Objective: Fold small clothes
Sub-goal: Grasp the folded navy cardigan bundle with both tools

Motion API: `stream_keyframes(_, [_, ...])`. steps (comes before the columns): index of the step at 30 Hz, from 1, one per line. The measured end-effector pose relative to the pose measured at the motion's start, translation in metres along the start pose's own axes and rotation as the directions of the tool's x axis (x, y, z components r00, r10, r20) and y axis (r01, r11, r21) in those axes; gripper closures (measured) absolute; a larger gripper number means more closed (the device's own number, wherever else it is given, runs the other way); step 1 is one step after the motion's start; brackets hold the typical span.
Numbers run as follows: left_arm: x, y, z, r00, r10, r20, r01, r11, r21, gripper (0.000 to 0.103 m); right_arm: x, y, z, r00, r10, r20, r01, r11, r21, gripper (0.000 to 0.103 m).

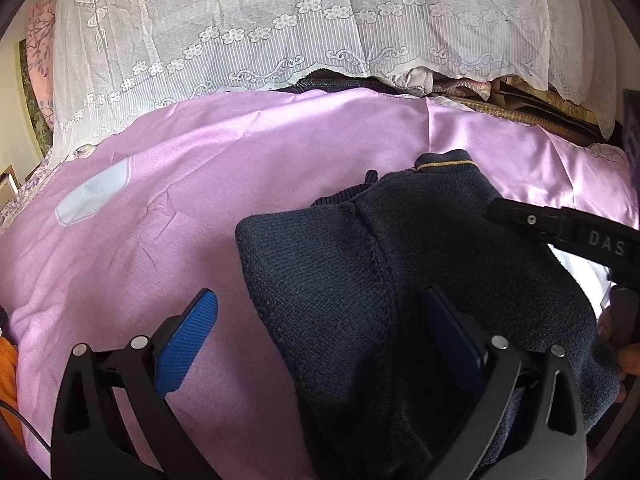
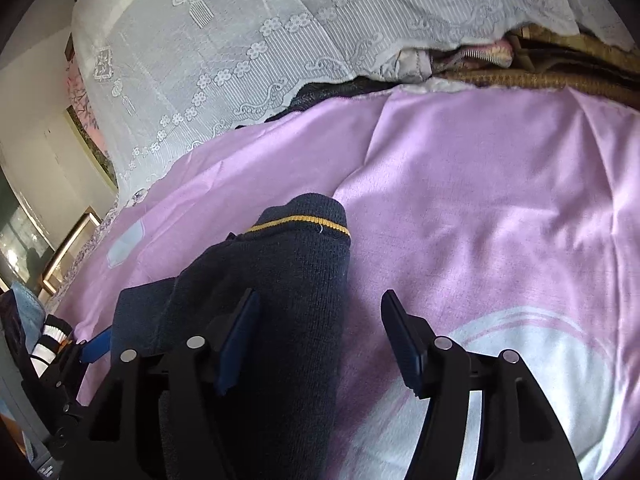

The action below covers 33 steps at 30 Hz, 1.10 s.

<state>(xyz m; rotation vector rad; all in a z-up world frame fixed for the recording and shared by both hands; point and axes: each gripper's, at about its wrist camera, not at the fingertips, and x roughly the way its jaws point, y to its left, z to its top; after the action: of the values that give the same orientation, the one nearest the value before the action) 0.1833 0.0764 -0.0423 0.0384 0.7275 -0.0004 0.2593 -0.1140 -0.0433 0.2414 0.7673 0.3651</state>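
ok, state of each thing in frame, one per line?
navy knit sweater: partly folded, bunched, lying on the sheet
left gripper: open, sweater between its fingers
right gripper: open, sleeve between its fingers
pink sheet: spread, lightly creased
lace cover: draped over a pile

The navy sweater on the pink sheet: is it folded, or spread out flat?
Folded, at least partly. The navy sweater lies as a compact bundle with layers stacked on the pink sheet, its yellow-striped cuff on top. Whether folding is finished, I cannot tell.

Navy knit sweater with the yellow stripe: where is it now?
The navy knit sweater lies on the pink sheet, between the open left gripper and right gripper.
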Motion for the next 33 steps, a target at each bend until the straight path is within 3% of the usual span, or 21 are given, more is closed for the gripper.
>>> stream_keyframes(6, [-0.008,0.003,0.0,1.0,0.01,0.013,-0.01,1.0,-0.008,0.004,-0.036,0.024,-0.015,0.997,-0.037,0.065,0.043,0.995,-0.089,0.044])
stream_keyframes(13, [-0.027,0.006,-0.009,0.999,0.027,0.028,-0.028,1.0,0.002,0.004,-0.07,0.024,-0.045,0.996,-0.06,0.066,0.068,0.99,-0.122,0.043])
stream_keyframes(19, [-0.025,0.002,-0.019,1.0,0.029,0.008,-0.029,0.999,0.028,0.004,-0.071,-0.003,-0.06,0.999,-0.012,0.042,0.013,1.0,-0.02,0.037])
stream_keyframes(27, [-0.022,0.003,-0.023,1.0,0.014,0.0,-0.014,1.0,0.017,0.004,-0.067,-0.011,-0.064,0.999,0.012,0.039,-0.013,1.0,0.023,0.028])
stream_keyframes(33, [-0.024,0.007,-0.021,1.0,-0.024,-0.009,0.024,1.0,-0.004,0.005,-0.064,-0.031,-0.067,0.995,0.095,0.022,-0.097,0.987,0.13,0.02])
